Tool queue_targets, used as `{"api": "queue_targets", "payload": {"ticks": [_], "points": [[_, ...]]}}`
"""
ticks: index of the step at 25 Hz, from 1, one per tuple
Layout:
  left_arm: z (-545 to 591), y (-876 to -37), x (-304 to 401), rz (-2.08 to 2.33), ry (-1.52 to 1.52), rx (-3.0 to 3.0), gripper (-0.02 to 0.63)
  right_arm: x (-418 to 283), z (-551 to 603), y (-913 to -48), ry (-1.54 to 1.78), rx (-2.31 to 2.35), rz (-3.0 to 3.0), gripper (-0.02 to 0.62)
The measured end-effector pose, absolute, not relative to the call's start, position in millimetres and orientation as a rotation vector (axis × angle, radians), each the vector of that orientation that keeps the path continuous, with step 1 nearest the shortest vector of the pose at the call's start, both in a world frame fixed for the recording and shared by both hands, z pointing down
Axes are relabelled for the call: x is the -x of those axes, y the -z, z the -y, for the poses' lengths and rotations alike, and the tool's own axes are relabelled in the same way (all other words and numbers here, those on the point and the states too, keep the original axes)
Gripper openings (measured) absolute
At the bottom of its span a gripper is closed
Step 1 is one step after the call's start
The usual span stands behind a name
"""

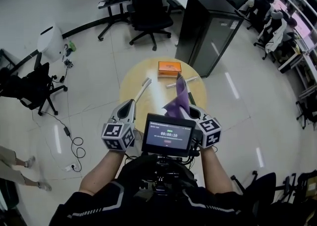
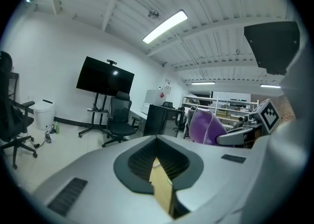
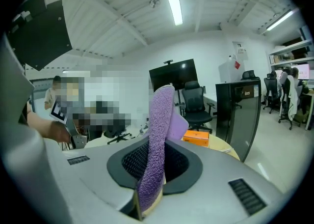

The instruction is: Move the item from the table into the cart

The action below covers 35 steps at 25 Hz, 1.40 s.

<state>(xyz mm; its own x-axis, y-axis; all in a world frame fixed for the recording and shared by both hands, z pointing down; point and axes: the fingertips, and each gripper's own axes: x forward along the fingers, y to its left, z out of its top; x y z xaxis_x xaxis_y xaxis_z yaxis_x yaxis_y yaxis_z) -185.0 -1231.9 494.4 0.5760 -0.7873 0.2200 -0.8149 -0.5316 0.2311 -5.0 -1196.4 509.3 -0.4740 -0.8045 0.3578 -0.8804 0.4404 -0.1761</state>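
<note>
left tool [image 2: 158,164]: jaws fully together, nothing between them; held out beside the right tool, on its left
right tool [image 1: 192,112]: jaws clamped almost together on the purple cloth, both pads pressing it
purple cloth [image 3: 158,134]: pinched in the right tool, fuzzy strip standing up past the jaw tips, smoother fold flopping out beyond; sits over the near edge of the counter, looks lifted clear of it
counter [image 1: 133,79]: round, wooden, ahead of and below both tools
orange box [image 1: 170,67]: flat on the counter's far side, beyond the right tool's tips, apart from the cloth
white bar [image 1: 144,87]: on the counter just ahead of the left tool's tips; contact can't be judged
second white bar [image 1: 173,84]: on the counter ahead of the right tool, partly behind the cloth
black cabinet [image 1: 208,31]: on the floor past the counter, ahead and right of the right tool
screen [image 1: 168,135]: lit, between the two tools' marker cubes
</note>
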Motion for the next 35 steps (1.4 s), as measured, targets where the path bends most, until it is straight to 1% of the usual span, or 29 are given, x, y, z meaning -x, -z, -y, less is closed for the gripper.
{"api": "queue_targets", "payload": {"ticks": [4, 6, 8, 12, 14, 17, 20, 23, 25, 27, 30, 35], "points": [[1241.0, -483.4, 166.5, 1.203, -0.109, -2.569, 0.000, -8.4, 1195.6, -490.7, -0.465, -1.606, 2.451, 0.020], [1244.9, -481.7, 144.3, 1.101, -0.099, -2.619, 0.000, -30.3, 1187.2, -484.5, -0.455, -1.724, 2.408, 0.020], [1238.1, -490.5, 98.1, 0.947, -0.113, -2.687, 0.000, -74.4, 1159.8, -484.7, -0.450, -1.886, 2.327, 0.020], [1180.7, -516.8, -33.2, 0.651, -0.205, -2.772, 0.000, -189.4, 1055.8, -495.6, -0.468, -2.183, 2.127, 0.020], [1148.8, -514.0, -79.4, 0.535, -0.194, -2.790, 0.000, -224.7, 1009.2, -496.3, -0.470, -2.292, 2.047, 0.020], [1112.1, -503.3, -134.1, 0.362, -0.186, -2.811, 0.000, -258.4, 953.6, -489.6, -0.464, -2.441, 1.943, 0.020], [1024.0, -486.2, -236.1, 0.195, -0.188, -2.854, 0.000, -335.0, 851.5, -471.9, -0.418, -2.549, 1.846, 0.020], [895.1, -460.7, -356.0, -0.021, -0.218, -2.906, 0.000, -425.8, 709.4, -440.4, -0.374, -2.701, 1.682, 0.020], [816.2, -448.4, -426.5, -0.181, -0.236, -2.932, 0.000, -473.2, 624.0, -427.8, -0.348, -2.804, 1.548, 0.020], [769.2, -449.2, -474.5, -0.326, -0.225, -2.940, 0.000, -499.9, 575.8, -431.7, -0.316, -2.887, 1.419, 0.020], [720.1, -464.9, -523.1, -0.543, -0.225, -2.907, 0.000, -519.1, 531.4, -442.7, -0.277, -3.035, 1.195, 0.020], [542.7, -458.2, -652.4, -0.910, -0.269, -2.819, 0.000, -602.8, 364.2, -435.3, -0.251, -3.172, 0.822, 0.020]]}}
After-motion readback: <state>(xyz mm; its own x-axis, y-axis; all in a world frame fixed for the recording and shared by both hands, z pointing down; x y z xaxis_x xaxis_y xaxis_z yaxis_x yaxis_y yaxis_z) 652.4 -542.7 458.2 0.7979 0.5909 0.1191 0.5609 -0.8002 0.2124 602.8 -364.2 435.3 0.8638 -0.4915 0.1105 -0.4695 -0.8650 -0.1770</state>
